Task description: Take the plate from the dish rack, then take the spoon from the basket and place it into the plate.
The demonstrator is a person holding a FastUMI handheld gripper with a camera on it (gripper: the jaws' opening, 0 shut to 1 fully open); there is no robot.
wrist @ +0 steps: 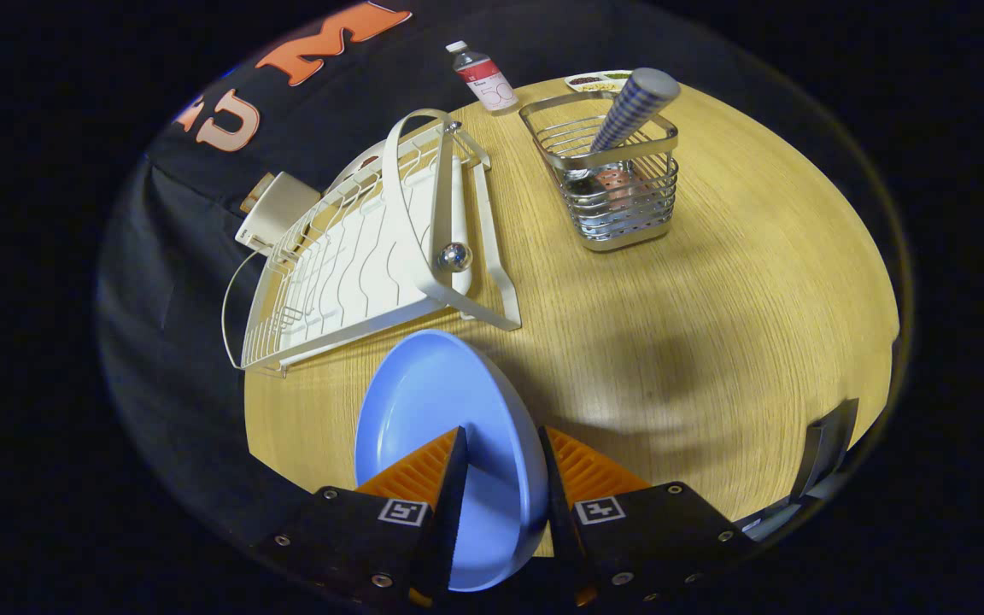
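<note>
My gripper [502, 444] is shut on the rim of a light blue plate [432, 401], which stands on edge between the fingers, tilted, above the wooden table [714, 325]. Beyond the plate lies the white wire dish rack [364, 256], with nothing in its slots. Farther off to the right stands a metal wire basket [620, 179]. A spoon with a checked blue-and-white handle [633, 107] leans out of it, its bowl hidden down inside the basket.
A small bottle with a red label [482, 77] stands behind the rack at the table's far edge. A small tray of foodstuffs [599, 81] sits behind the basket. A beige box [274, 209] lies left of the rack. A dark object [825, 444] shows at the table's near right edge.
</note>
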